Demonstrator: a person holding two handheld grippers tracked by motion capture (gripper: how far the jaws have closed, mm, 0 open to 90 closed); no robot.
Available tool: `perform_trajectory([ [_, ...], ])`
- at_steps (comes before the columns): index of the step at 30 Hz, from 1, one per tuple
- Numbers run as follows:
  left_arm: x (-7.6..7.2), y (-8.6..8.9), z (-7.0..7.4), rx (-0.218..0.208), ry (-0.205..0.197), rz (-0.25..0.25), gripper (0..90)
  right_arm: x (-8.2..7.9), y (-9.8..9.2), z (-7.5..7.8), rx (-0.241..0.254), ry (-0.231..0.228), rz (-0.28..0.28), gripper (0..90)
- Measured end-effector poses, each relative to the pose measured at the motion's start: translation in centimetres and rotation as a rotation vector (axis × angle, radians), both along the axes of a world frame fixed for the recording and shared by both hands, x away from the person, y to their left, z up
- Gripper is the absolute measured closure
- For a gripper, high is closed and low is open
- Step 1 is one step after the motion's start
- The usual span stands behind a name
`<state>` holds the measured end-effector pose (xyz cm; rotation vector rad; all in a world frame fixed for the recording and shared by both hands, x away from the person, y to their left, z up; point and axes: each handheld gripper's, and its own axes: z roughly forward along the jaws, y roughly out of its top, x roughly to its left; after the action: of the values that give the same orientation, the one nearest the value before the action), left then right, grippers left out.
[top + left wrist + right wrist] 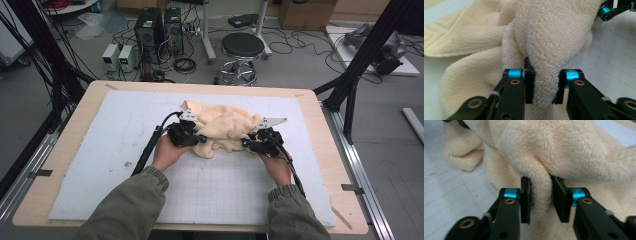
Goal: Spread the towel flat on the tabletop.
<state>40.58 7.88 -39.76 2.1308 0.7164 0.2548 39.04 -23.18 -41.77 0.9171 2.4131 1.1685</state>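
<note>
A cream terry towel (227, 129) lies bunched on the white gridded mat (125, 130) in the middle of the table. My left gripper (192, 135) holds its left side, and in the left gripper view a thick fold of towel (544, 82) is pinched between the two black jaws. My right gripper (252, 141) holds the right side, its jaws shut on another fold of towel (541, 195). The other gripper's blue-tipped jaw (605, 12) shows at the top right of the left gripper view. The towel between the grippers is humped and wrinkled.
The mat covers most of a wooden table (320, 145). Beyond the far edge stand a black stool (242, 47), computer towers (150, 30) and cables on the floor. Black frame posts (350, 100) rise at both sides.
</note>
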Motion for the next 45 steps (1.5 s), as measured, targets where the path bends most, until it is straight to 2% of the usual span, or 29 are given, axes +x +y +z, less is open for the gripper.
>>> perform_trajectory([
  [1, 0.0, 0.0, 0.0, 0.0, 0.0, 0.0, 80.2, -0.2, 0.0, 0.3, 0.01, 0.0, 0.015, 74.7],
  [2, -0.4, 0.7, 0.9, -0.012, -0.017, 0.002, 80.6, -0.5, 0.1, 0.8, 0.016, -0.019, 0.035, 75.6],
  [4, -1.2, 1.6, 1.8, -0.008, -0.034, 0.003, 80.8, -1.0, 0.2, 1.6, 0.025, -0.041, 0.063, 76.1],
  [5, -1.2, 1.6, 1.8, -0.008, -0.034, 0.003, 80.9, -1.3, 0.3, 2.1, 0.028, -0.046, 0.078, 76.1],
  [6, -2.3, 2.6, 2.8, 0.002, -0.056, 0.001, 80.9, -1.6, 0.4, 2.6, 0.03, -0.045, 0.098, 76.2],
  [9, -4.6, 4.3, 4.1, 0.009, -0.091, 0.0, 80.9, -2.8, 1.0, 4.3, 0.048, -0.064, 0.165, 76.1],
  [14, -9.5, 7.1, 5.1, 0.036, -0.147, 0.005, 81.0, -5.8, 3.3, 6.5, 0.027, -0.061, 0.284, 75.9],
  [15, -9.5, 7.1, 5.1, 0.036, -0.147, 0.005, 81.0, -6.6, 3.9, 6.7, 0.023, -0.06, 0.305, 75.9],
  [16, -11.4, 8.5, 4.9, 0.04, -0.148, 0.013, 80.9, -7.4, 4.6, 6.8, 0.021, -0.051, 0.338, 75.6],
  [17, -12.4, 9.1, 4.6, 0.047, -0.142, 0.016, 80.9, -7.9, 5.0, 6.7, 0.018, -0.047, 0.354, 75.6],
  [18, -12.4, 9.1, 4.6, 0.047, -0.142, 0.016, 80.9, -8.6, 5.5, 6.6, 0.015, -0.042, 0.378, 75.6],
  [19, -14.2, 10.3, 3.8, 0.049, -0.12, 0.022, 80.9, -9.3, 6.0, 6.3, 0.01, -0.025, 0.397, 75.6],
  [21, -16.0, 11.3, 2.9, 0.041, -0.091, 0.025, 80.9, -10.4, 6.8, 5.5, 0.023, 0.003, 0.432, 75.6],
  [22, -16.8, 11.8, 2.5, 0.029, -0.067, 0.021, 80.9, -11.0, 7.2, 4.9, 0.024, 0.014, 0.45, 75.6],
  [23, -16.8, 11.8, 2.5, 0.029, -0.067, 0.021, 80.9, -11.5, 7.5, 4.3, 0.017, 0.036, 0.462, 75.6],
  [24, -17.4, 12.1, 2.0, 0.019, -0.052, 0.017, 80.9, -11.5, 7.5, 4.3, 0.017, 0.036, 0.462, 75.6],
  [25, -18.4, 12.4, 1.0, 0.022, -0.022, 0.013, 80.9, -12.4, 8.1, 3.1, 0.003, 0.062, 0.484, 75.6],
  [27, -18.7, 12.4, 0.2, 0.037, 0.001, -0.006, 79.9, -12.8, 8.5, 2.1, -0.023, 0.076, 0.496, 75.2],
  [28, -18.7, 12.3, -0.1, 0.031, 0.018, -0.02, 78.2, -12.9, 8.6, 1.7, -0.03, 0.081, 0.496, 74.8],
  [31, -18.5, 12.2, 0.3, 0.033, 0.018, -0.049, 67.2, -13.0, 8.4, 1.4, -0.03, 0.089, 0.49, 70.2],
  [33, -18.6, 12.3, 0.9, 0.017, -0.005, -0.055, 60.5, -13.1, 8.1, 1.8, -0.018, 0.087, 0.485, 62.7],
  [39, -18.4, 13.0, 3.2, 0.004, -0.086, -0.065, 47.1, -13.7, 5.8, 3.6, 0.031, 0.044, 0.461, 51.1],
  [41, -17.9, 13.0, 3.8, -0.018, -0.113, -0.062, 43.7, -13.6, 4.9, 4.0, 0.032, 0.024, 0.428, 49.7],
  [45, -16.4, 12.9, 5.0, -0.045, -0.141, -0.051, 41.8, -12.7, 3.4, 4.1, 0.048, -0.004, 0.351, 48.5],
])
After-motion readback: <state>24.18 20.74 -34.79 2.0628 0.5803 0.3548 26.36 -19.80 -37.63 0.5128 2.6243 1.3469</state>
